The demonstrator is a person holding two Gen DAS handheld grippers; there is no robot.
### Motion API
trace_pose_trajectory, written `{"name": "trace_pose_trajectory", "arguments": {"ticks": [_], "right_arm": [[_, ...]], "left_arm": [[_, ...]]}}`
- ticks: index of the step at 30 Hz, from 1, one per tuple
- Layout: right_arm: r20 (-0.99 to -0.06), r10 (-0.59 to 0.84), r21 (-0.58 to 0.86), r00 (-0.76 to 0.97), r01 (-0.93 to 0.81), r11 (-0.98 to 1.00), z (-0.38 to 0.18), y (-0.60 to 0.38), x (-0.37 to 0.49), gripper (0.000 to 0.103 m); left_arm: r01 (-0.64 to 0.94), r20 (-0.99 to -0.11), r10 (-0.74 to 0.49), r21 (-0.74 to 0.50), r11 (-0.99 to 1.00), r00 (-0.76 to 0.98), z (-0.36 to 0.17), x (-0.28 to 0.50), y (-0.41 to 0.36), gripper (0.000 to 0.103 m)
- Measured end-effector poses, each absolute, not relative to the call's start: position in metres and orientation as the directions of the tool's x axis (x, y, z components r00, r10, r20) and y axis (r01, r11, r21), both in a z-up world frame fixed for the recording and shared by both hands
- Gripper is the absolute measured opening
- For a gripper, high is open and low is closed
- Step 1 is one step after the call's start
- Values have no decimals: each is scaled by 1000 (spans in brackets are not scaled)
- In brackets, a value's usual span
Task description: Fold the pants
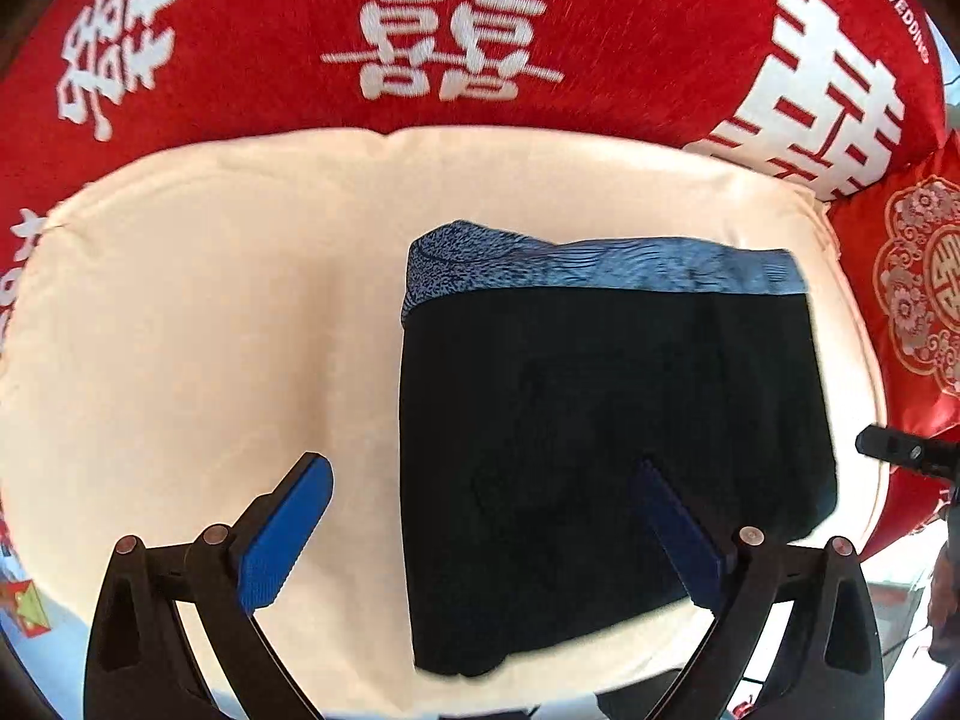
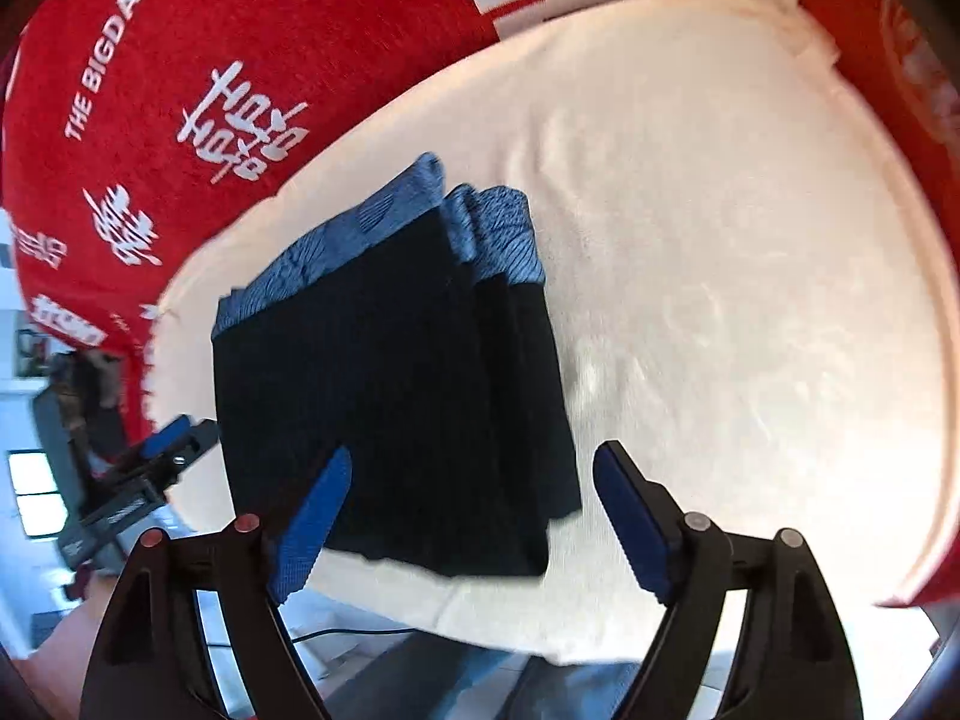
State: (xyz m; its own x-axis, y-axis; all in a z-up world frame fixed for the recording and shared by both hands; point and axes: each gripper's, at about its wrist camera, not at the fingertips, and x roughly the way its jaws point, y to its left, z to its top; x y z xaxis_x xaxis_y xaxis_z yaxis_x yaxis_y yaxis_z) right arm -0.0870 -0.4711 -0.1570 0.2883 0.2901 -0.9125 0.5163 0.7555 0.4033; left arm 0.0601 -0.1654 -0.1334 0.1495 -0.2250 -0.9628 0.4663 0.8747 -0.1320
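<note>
Both tools hang wide and empty, your left gripper [image 1: 483, 531] and right gripper [image 2: 471, 519] above the black pants [image 1: 606, 438]; they lie folded square on the cream cushion [image 1: 198, 324]; little looks left, perhaps tidying.

The folded pants [image 1: 612, 456] lay on the cushion [image 1: 210, 330], toward its right side in the left wrist view, waistband [image 1: 600, 267] at the far end. Behind the cushion lay the printed blanket [image 1: 270, 48].
</note>
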Motion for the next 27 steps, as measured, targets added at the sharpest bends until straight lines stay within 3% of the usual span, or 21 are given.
{"name": "trace_pose_trajectory", "arguments": {"ticks": [17, 27], "right_arm": [[-974, 29, 136, 225, 479, 867, -61, -381, -137, 87], [-977, 23, 127, 211, 492, 861, -38, -375, -143, 87]], "left_arm": [[499, -980, -132, -41, 865, 148, -53, -3, -146, 101], [521, -982, -76, 25, 853, 171, -39, -13, -146, 101]]}}
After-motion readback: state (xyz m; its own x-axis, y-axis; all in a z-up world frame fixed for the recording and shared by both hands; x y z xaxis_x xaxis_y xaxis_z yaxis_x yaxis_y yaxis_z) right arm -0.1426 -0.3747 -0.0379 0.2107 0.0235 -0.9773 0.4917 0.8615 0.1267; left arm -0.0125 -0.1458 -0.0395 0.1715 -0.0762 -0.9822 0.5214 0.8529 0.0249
